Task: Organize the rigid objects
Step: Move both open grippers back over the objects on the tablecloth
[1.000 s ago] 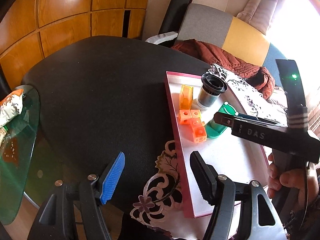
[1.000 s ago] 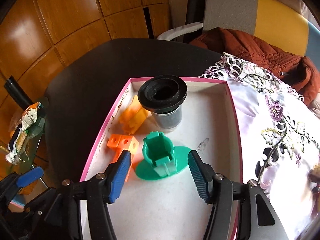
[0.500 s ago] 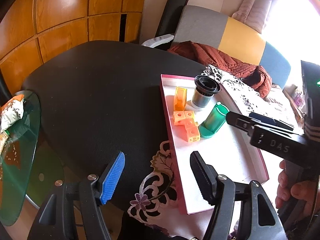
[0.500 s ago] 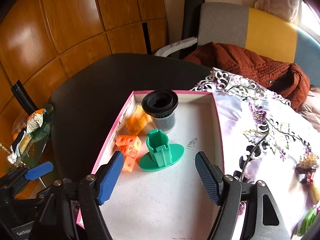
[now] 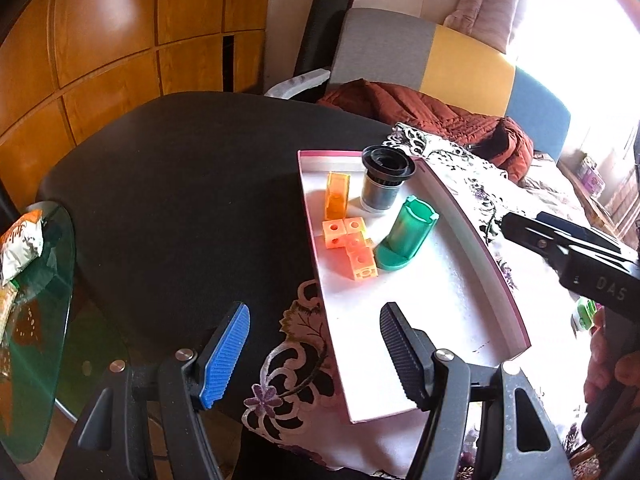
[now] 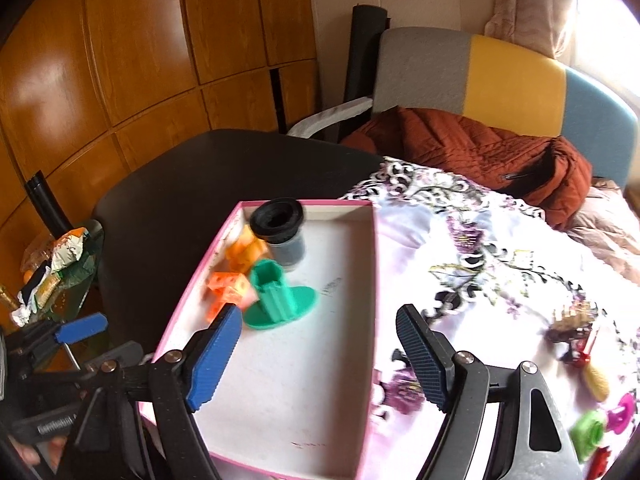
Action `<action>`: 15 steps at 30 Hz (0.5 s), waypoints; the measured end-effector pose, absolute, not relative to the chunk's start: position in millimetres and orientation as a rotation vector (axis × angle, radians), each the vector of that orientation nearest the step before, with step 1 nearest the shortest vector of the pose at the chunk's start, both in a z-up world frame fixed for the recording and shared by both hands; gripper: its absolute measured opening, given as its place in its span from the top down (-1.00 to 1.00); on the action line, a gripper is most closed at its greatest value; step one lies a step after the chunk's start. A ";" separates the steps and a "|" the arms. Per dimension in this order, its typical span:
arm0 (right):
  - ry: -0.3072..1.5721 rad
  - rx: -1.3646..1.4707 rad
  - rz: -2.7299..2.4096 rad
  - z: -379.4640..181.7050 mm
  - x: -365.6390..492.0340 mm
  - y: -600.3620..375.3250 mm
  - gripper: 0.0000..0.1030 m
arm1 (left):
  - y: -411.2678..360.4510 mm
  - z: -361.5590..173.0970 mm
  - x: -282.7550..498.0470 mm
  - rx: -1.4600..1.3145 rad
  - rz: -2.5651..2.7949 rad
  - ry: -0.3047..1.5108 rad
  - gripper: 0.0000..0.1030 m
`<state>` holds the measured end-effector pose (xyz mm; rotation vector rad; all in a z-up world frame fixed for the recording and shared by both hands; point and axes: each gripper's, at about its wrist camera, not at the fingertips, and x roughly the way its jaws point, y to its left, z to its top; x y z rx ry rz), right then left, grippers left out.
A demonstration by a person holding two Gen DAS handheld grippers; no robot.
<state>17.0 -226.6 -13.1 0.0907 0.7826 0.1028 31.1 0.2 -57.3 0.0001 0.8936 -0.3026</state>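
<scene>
In the left wrist view, we see the left gripper hanging above the near edge of the black table, its jaws spread wide with nothing between them. The pink-rimmed tray lies on a floral cloth; at its far end stand a black cylinder, a green holder, an orange block and linked orange cubes. The right gripper reaches in from the right; we cannot tell its opening here.

In the right wrist view, the right gripper hovers over the tray, jaws wide apart and holding nothing. Small toys lie scattered on the cloth to the right, well apart from the tray.
</scene>
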 end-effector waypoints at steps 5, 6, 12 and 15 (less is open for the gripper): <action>0.765 0.093 0.039 -6.4 3.9 -259.1 -0.61 | -10.0 -54.5 28.7 0.023 -0.324 0.888 -0.32; 0.762 0.094 0.023 -5.2 1.2 -266.7 -0.61 | -12.2 -53.8 28.4 0.023 -0.330 0.889 -0.32; 0.751 0.105 -0.087 -1.2 -13.1 -318.0 -0.62 | -27.8 -50.0 26.1 0.047 -0.371 0.888 -0.32; 0.748 0.109 -0.153 -0.5 -21.6 -348.6 -0.62 | -36.7 -49.3 24.9 0.061 -0.390 0.891 -0.32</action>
